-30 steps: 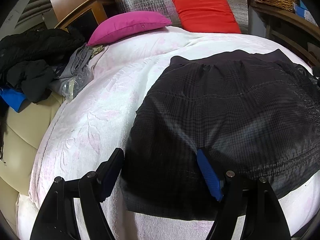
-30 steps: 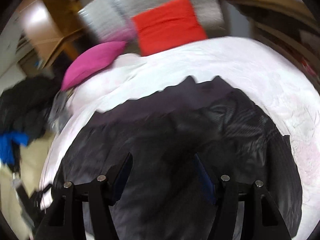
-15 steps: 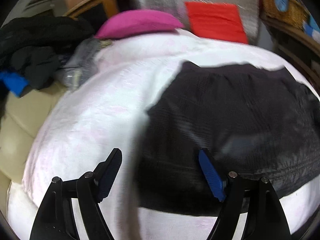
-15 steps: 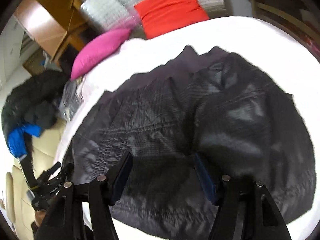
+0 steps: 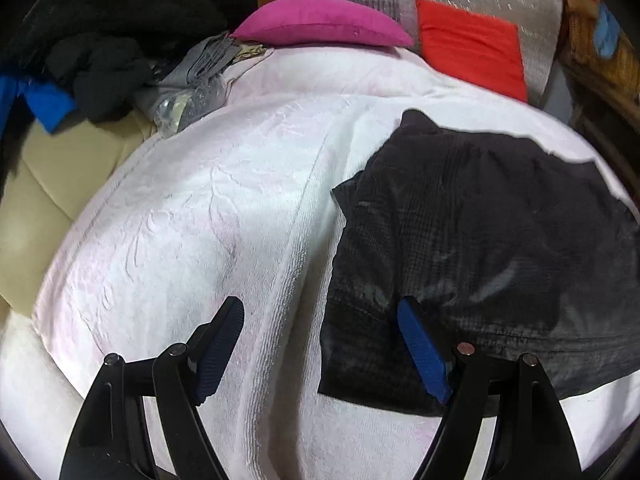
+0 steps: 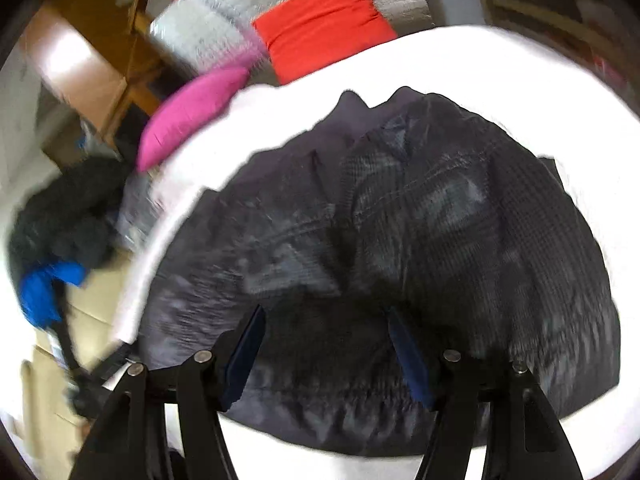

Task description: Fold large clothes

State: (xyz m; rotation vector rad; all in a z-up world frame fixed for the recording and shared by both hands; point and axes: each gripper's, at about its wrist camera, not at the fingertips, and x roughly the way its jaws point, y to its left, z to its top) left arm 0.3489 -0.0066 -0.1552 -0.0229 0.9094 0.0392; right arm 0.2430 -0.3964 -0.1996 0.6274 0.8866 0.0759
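A black checked garment [image 5: 480, 240] lies spread flat on the white textured cover [image 5: 200, 220]. My left gripper [image 5: 320, 304] hovers open over the garment's near left corner. Its right finger is above the dark cloth, its left finger above the bare cover, and nothing is pinched. In the right wrist view the garment [image 6: 400, 220] fills the middle, its gathered hem nearest me. My right gripper [image 6: 326, 312] stands open just above that hem with cloth below both fingers, none of it gripped.
A pink cushion [image 5: 320, 22] and a red cushion [image 5: 472, 48] lean at the far end against a silver quilted pad. A heap of dark clothes [image 5: 108, 40], a plastic bottle [image 5: 180, 106] and a beige seat [image 5: 48, 184] lie left. A wicker basket [image 5: 600, 52] is right.
My left gripper slid left, so the garment now sits further right in its view. My right gripper sank toward the near hem and rolled. Neither took hold of anything.
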